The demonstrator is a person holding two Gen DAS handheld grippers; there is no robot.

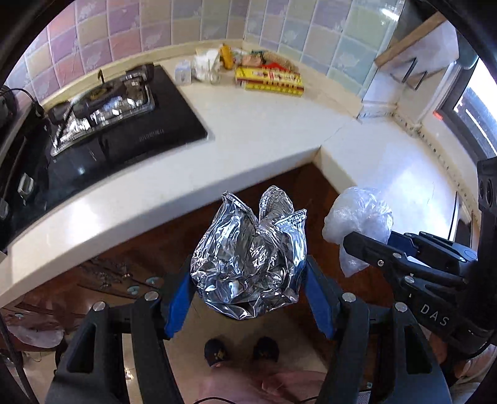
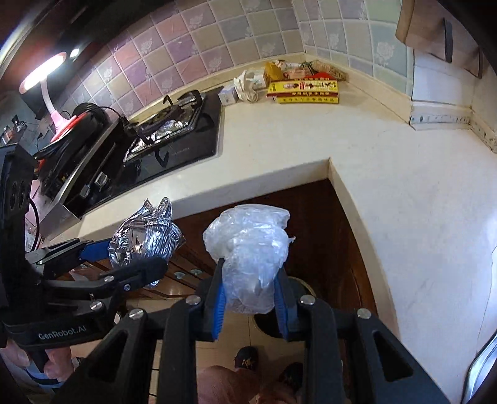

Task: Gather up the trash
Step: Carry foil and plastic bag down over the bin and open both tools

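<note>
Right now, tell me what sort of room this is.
Most likely a home kitchen: a gas hob sunk into a pale L-shaped countertop, pastel wall tiles behind it, and food packets in the corner.

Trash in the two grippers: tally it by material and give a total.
Crumpled silver foil wad, clamped in the left gripper: 1
Crumpled clear plastic bag, clamped in the right gripper: 1
Total: 2

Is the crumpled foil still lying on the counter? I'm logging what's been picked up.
No: the left gripper holds the crumpled foil in its jaws, off the counter.
</note>
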